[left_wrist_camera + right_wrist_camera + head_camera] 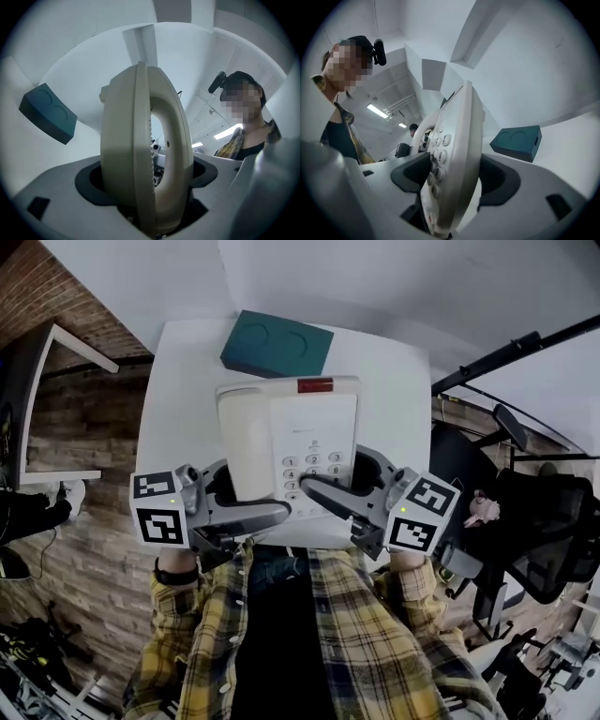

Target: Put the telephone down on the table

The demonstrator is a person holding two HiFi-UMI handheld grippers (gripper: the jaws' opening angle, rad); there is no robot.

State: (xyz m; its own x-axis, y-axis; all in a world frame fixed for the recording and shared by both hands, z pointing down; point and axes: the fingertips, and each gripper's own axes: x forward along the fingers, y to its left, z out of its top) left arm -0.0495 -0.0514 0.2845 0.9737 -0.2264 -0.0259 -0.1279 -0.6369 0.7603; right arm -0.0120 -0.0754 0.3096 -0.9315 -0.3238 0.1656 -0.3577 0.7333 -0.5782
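Observation:
A cream desk telephone [286, 442], with its handset on the left and keypad on the right, is held over the near part of the white table [183, 381]. My left gripper [246, 499] is shut on its handset side and my right gripper [343, 480] on its keypad side. In the left gripper view the telephone [140, 154] stands edge-on, squeezed between the dark pads [89, 180] of the left gripper [147, 187]. The right gripper view shows the keypad edge [452, 159] clamped in the right gripper [450, 183]. Whether the telephone's base touches the table is hidden.
A teal box [277, 345] with two round dents lies at the table's far edge, also in view as the teal box [49, 119] and the teal box [516, 142]. A black office chair [534, 531] stands to the right and a white frame [56, 362] to the left.

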